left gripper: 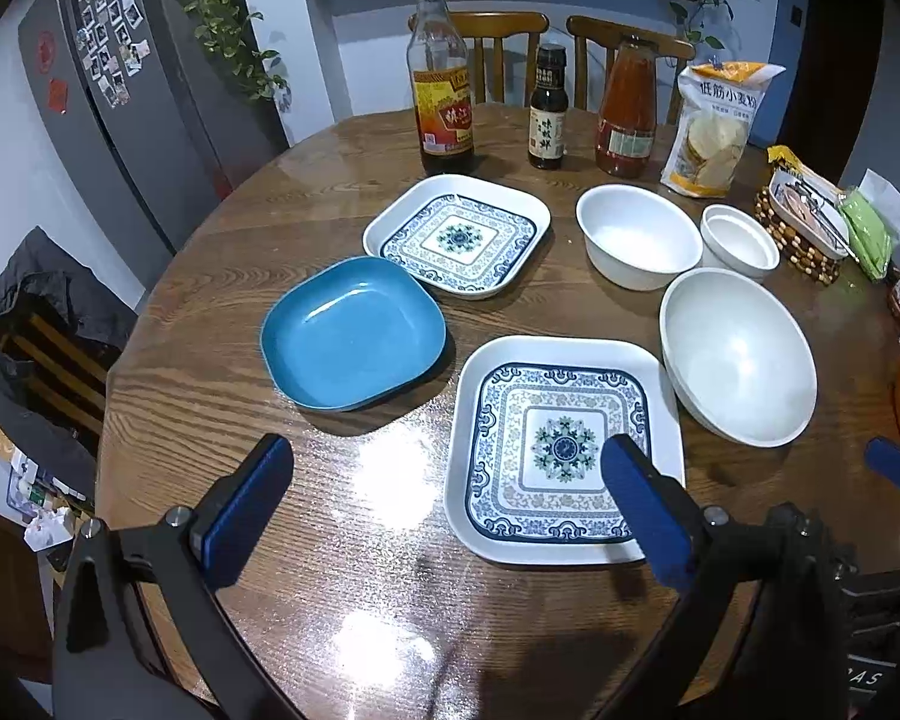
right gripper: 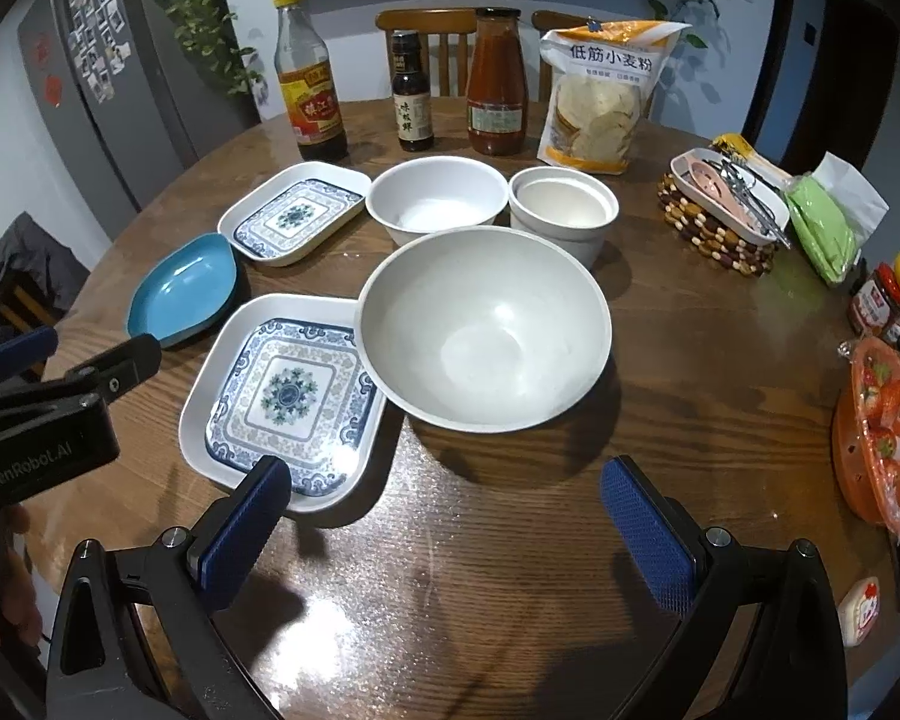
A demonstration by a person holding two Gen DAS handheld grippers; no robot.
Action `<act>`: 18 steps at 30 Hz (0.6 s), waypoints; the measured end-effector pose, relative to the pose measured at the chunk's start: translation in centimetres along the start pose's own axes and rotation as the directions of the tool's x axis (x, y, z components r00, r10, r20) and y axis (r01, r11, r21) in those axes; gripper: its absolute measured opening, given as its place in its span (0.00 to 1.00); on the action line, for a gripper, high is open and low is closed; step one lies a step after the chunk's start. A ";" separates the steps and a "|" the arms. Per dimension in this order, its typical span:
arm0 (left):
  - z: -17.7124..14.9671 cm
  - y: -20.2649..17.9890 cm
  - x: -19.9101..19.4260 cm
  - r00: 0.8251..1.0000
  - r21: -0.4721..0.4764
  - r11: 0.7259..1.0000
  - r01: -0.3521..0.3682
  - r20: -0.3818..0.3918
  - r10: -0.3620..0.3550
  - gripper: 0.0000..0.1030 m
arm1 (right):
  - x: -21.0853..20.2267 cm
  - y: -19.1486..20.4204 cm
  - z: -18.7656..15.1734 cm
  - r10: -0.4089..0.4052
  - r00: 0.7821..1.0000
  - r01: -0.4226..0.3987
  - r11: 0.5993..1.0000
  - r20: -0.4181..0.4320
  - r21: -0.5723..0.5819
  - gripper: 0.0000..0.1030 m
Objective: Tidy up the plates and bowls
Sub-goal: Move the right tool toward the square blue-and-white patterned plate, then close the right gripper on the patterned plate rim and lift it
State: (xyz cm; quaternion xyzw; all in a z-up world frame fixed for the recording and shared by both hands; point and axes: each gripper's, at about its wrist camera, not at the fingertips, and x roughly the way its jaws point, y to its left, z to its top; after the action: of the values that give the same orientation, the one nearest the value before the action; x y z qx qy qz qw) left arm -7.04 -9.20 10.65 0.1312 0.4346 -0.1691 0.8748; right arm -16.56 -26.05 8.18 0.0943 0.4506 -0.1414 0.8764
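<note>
Round wooden dining table (left gripper: 342,540), glossy top. Holdings:

- Large patterned square plate, white rim, blue-and-white motif (left gripper: 564,450): near edge, centre.
- Smaller patterned square plate of the same design (left gripper: 459,237): towards the far edge.
- Blue rounded-square dish (left gripper: 354,333): towards the left edge, just beside both patterned plates.
- Large white bowl (right gripper: 486,327): centre, rim overlapping the large plate's rim in the right wrist view; contact uncertain.
- Medium white bowl (right gripper: 437,198) and small white ribbed cup-bowl (right gripper: 564,210): behind it, close together.

Left gripper (left gripper: 444,492): jaws spread wide, empty, above the near edge. Right gripper (right gripper: 444,516): jaws likewise apart, empty, facing the large bowl.

Risks, judged: glazed rims may slip between the pads; lifting the large plate could nudge the bowl beside it; bottles (left gripper: 441,78) along the far edge could be toppled by a long reach.

Obscured: the large plate's near corner sits behind a finger (left gripper: 642,510) in each view; the dishes' undersides are unseen; fisheye bending makes gaps unreliable.
</note>
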 end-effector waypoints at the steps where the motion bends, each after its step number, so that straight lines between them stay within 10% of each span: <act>1: 0.0 0.0 0.2 1.000 0.004 1.000 0.003 -0.006 -0.003 1.00 | 0.1 0.0 0.0 -0.002 1.000 0.002 1.000 -0.004 0.005 1.00; 18: -0.9 1.8 5.8 0.986 0.007 0.995 0.096 -0.141 -0.094 1.00 | 4.6 0.9 -1.4 0.112 0.988 -0.098 0.987 -0.107 0.131 1.00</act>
State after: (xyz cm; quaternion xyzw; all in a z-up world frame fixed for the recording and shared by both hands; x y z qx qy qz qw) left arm -3.67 -8.23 5.61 0.1279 0.4996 -0.2041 0.8321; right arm -14.79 -25.56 3.69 0.1808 0.4846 -0.1174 0.8477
